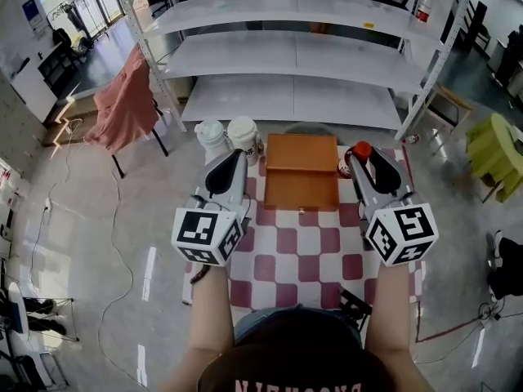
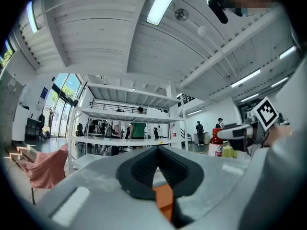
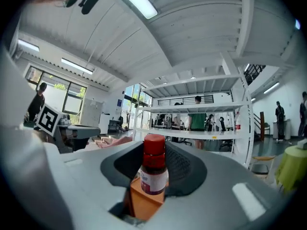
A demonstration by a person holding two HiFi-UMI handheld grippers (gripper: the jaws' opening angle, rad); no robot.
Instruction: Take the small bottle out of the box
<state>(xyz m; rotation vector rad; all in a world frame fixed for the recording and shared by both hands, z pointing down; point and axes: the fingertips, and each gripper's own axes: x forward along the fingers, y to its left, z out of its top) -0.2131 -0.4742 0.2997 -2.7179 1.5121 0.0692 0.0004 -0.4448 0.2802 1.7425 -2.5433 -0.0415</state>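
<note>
A wooden box (image 1: 301, 172) sits at the far middle of the red-and-white checked table (image 1: 306, 256); a seam runs across its top. My right gripper (image 1: 360, 160) is just off the box's right side, shut on the small bottle (image 1: 360, 151). In the right gripper view the bottle (image 3: 154, 169) stands upright between the black pads (image 3: 184, 169), with a red cap, a dark body and a white label, and the box (image 3: 144, 202) shows orange below it. My left gripper (image 1: 231, 168) hovers at the box's left side, its pads (image 2: 139, 169) meeting at the tips with nothing between them.
Two white lidded containers (image 1: 211, 137) (image 1: 243, 135) stand at the table's far left, just beyond my left gripper. A white shelf rack (image 1: 294, 55) rises behind the table. A pink cloth (image 1: 122, 100) hangs at the left, a yellow-green chair (image 1: 498, 149) stands at the right, and a black object (image 1: 355, 305) lies at the near edge.
</note>
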